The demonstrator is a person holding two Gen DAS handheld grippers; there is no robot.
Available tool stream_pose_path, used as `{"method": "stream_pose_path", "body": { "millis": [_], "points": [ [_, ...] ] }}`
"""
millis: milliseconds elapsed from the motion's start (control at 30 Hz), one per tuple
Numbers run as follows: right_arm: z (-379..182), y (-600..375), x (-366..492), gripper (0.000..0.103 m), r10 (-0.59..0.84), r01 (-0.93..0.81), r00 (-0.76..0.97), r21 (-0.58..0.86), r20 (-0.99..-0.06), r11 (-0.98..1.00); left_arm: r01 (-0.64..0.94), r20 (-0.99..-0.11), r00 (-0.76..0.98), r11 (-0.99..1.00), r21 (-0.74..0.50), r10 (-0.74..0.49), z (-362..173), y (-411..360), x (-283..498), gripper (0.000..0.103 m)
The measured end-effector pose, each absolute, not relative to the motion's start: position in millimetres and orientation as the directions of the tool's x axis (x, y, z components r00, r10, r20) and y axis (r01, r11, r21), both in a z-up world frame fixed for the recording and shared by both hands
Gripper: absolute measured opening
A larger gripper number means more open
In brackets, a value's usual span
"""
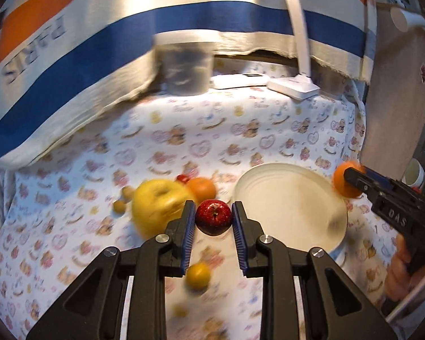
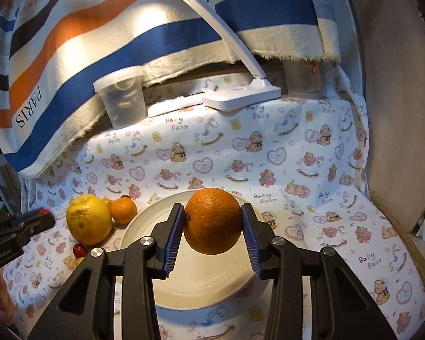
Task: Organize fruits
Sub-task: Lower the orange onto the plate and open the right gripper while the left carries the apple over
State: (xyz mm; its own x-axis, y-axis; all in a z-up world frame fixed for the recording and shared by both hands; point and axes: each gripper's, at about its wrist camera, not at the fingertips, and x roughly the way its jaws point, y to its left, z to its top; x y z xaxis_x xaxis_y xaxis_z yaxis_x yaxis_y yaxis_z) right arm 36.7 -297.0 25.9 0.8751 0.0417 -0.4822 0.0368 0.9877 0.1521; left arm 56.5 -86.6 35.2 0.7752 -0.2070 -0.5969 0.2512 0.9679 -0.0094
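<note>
Orange and firm-skinned, the big orange (image 2: 213,221) is sitting between the pads of the right gripper (image 2: 213,223), filling the middle of the right wrist view and hanging just above the white plate (image 2: 201,286), which is holding nothing yet. The left pad is pressing into the peel; the right pad is looking close to touching, so I judge the jaws to be closed on the fruit, gripping it across its widest part. It is probably fairly heavy and a little slippery on its pebbled skin, so holding it at the equator seems wise, and it should tolerate a firm squeeze. In the left wrist view, the left gripper (image 1: 214,218) is standing open around a small red apple (image 1: 213,216) at centre frame, with a thin gap on each side and the fruit resting on the bear-print cloth (image 1: 184,147). That apple is likely light, hard and glossy (bruising is the risk), so its round flanks are the place to pinch. To its left a large yellow fruit (image 1: 158,204) and a smaller orange (image 1: 201,189) are crowding close, with several small fruits scattered nearby. At the upper left of the right wrist view a clear tub (image 2: 121,96) is standing by a white desk lamp (image 2: 240,96); its contents are too hazy to tell.
</note>
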Motion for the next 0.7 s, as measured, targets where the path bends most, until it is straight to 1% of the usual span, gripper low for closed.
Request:
{"method": "stream_pose_path", "body": {
  "millis": [100,133,200,267,367,533,633,700],
  "points": [
    [28.6,-302.4,37.1,0.041,0.019,0.052,0.880,0.136,-0.474,0.989,0.276,-0.636,0.734,0.960,-0.038,-0.236,28.1,-109.1,71.1,0.025],
    [26.9,-304.1,40.2,0.035,0.017,0.055,0.871,0.132,-0.491,0.990,0.284,-0.647,0.723,0.958,-0.041,-0.242,25.1,-116.6,75.0,0.025],
    [20.5,-307.5,47.4,0.028,0.037,0.051,0.846,0.150,-0.532,0.987,0.286,-0.664,0.710,0.957,-0.036,-0.237,18.7,-131.3,82.4,0.025],
    [15.6,-313.8,53.9,0.028,0.072,0.042,0.825,0.188,-0.561,0.981,0.295,-0.672,0.701,0.955,-0.032,-0.239,14.3,-141.8,86.8,0.025],
    [13.5,-323.2,56.5,0.028,0.096,0.048,0.816,0.232,-0.570,0.971,0.312,-0.686,0.684,0.949,-0.032,-0.248,10.8,-152.2,92.2,0.025],
    [12.5,-320.4,58.1,0.028,0.080,0.049,0.806,0.201,-0.586,0.978,0.323,-0.715,0.659,0.946,-0.013,-0.235,0.4,-161.8,101.6,0.025],
    [8.6,-316.5,60.3,0.028,0.081,0.045,0.790,0.189,-0.608,0.981,0.360,-0.765,0.596,0.933,-0.017,-0.245,-13.3,-167.9,111.4,0.025],
    [6.0,-316.4,62.2,0.028,0.084,0.047,0.780,0.192,-0.620,0.980,0.359,-0.791,0.570,0.933,-0.004,-0.223,-23.3,-170.6,115.1,0.025]
  ]
}}
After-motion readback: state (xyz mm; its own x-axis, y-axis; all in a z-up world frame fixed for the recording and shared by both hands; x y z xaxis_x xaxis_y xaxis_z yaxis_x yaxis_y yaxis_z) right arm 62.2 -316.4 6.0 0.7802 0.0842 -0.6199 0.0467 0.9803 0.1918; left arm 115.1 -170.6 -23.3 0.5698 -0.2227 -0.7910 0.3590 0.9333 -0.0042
